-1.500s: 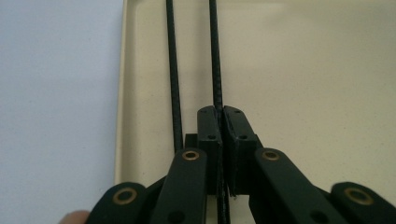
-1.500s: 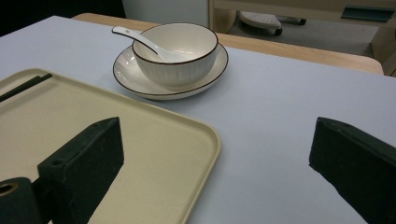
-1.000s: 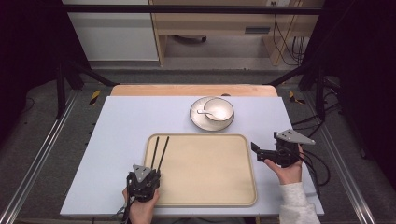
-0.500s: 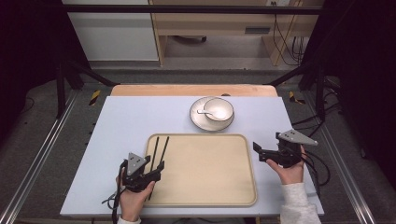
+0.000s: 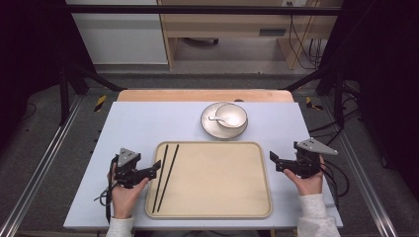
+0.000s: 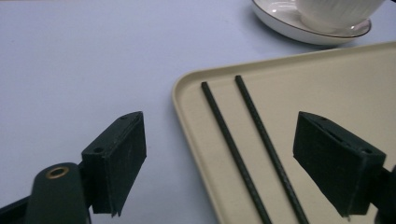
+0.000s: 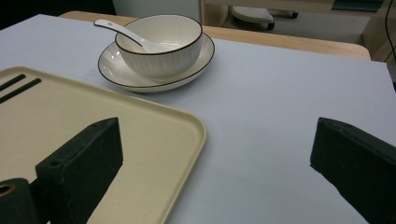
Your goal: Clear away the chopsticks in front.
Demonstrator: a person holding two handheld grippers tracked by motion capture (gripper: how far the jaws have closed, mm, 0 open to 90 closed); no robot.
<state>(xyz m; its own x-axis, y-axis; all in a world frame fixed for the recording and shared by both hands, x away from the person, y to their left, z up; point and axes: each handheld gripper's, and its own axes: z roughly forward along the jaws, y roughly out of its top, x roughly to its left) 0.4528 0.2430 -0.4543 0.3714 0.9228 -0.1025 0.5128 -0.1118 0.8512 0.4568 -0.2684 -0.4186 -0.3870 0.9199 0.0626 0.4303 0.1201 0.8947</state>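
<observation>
My left tool (image 5: 157, 167) hangs wide open at the tray's (image 5: 217, 197) left edge, lined up for the chopsticks (image 5: 165, 177) lying there; my right tool (image 5: 273, 160) waits open, empty.

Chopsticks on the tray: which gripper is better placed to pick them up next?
Left. The left gripper sits open at the tray's left edge, jaws pointing at the chopsticks close by. The right gripper is off the tray's far side, with the whole tray between.
</observation>
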